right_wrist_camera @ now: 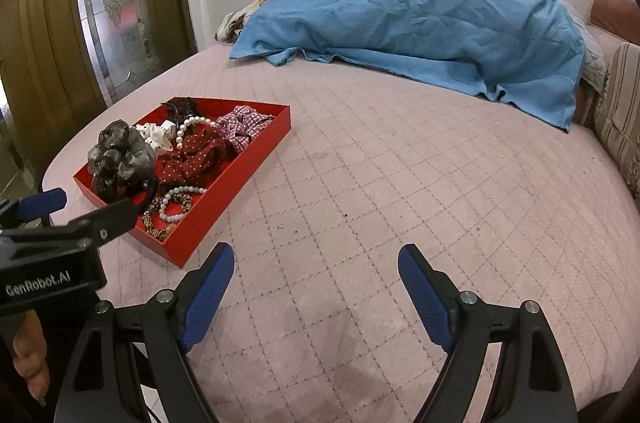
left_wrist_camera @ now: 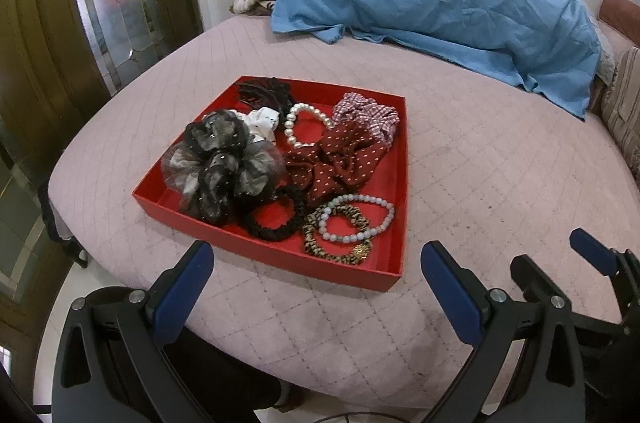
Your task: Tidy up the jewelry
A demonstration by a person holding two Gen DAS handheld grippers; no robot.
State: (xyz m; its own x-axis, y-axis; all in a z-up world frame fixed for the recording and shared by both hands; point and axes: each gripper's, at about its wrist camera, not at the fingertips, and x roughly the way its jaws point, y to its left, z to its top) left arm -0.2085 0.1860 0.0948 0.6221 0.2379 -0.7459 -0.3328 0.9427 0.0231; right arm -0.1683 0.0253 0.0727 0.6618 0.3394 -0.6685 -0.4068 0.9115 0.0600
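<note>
Red tray [left_wrist_camera: 276, 255] holding all jewelry, scrunchies; both your grippers [left_wrist_camera: 316, 275] [right_wrist_camera: 316, 283] hovering spread, empty; sorted or jumbled, unclear.

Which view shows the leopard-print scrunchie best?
The left wrist view: the leopard-print scrunchie lies close and nearly whole in the red tray's near corner, under a pale bead bracelet. The right wrist view shows it smaller, at an angle.

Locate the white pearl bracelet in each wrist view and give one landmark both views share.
Left wrist: white pearl bracelet lies centre frame, in the red tray's far half, beside the red dotted scrunchie.
Right wrist: white pearl bracelet sits left of centre, same tray.
Shared landmark: blue cloth at the bed's far end.
</note>
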